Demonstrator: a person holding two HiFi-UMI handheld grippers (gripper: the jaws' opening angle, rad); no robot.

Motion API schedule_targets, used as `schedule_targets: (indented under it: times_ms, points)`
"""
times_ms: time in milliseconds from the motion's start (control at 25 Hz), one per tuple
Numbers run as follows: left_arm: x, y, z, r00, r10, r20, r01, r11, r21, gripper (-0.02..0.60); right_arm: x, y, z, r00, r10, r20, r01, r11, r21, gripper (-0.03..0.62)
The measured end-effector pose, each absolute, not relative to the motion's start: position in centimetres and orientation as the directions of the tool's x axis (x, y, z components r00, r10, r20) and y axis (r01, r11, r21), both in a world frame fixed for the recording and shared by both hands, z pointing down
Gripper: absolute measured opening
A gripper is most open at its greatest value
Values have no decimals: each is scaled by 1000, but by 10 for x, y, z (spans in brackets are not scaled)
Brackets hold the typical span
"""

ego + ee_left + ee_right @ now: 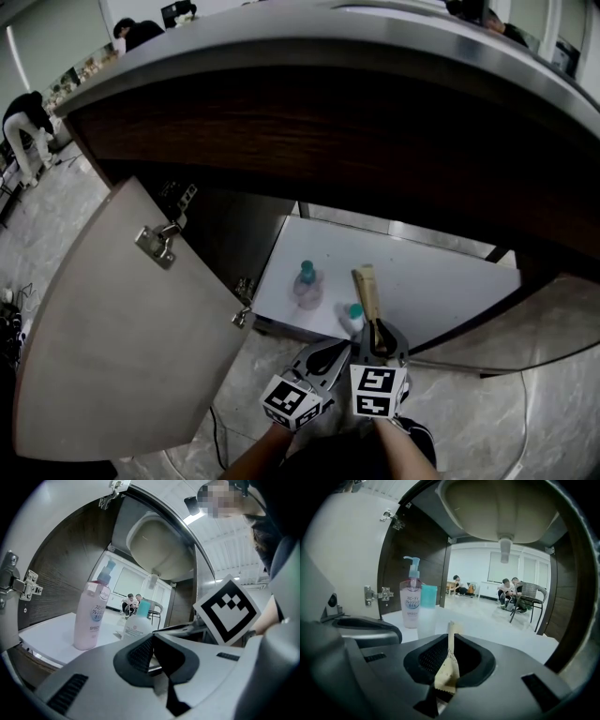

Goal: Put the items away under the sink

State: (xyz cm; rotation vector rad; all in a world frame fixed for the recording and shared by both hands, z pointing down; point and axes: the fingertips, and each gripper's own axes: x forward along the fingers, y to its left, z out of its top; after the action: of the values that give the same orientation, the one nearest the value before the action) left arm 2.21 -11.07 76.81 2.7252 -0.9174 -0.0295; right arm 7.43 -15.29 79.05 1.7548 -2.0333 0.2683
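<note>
In the head view the cabinet's white floor [441, 291] carries a pink pump bottle [307, 284] and a white bottle with a teal cap [353, 317]. My right gripper [376, 335] is shut on a flat tan packet [367, 289], which sticks out forward over the cabinet's front edge. In the right gripper view the packet [448, 665] stands on edge between the pads, with the pink bottle [411, 602] and the white bottle [426, 611] ahead on the left. My left gripper [323, 361] is shut and holds nothing; in its own view both bottles [92, 613] [137, 626] stand beyond its jaws.
The left cabinet door [122, 319] stands wide open with its hinge [157, 242] showing; the right door [525, 328] is open too. The sink bowl's underside and drain [504, 545] hang over the cabinet space. The dark countertop [375, 56] overhangs. People sit in the room beyond.
</note>
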Motion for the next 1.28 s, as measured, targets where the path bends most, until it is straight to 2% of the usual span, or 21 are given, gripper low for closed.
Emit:
schedule_targets:
  times_ms: [400,1000,1280]
  points:
    - [20,-96,761,773,-631,72,-627,-742,238,6,71,-131,780,-155,-893,422,-965,229,130,46]
    - [34,-63,737,706,-707,44,-699,-687,198,6,57,-77,736,-420,-852,314,-881,466,86,35]
    - [28,-55,699,708,-706,26,-697,-693,183,6,39,-63,698,-512,-830,220,-837,540,89,34]
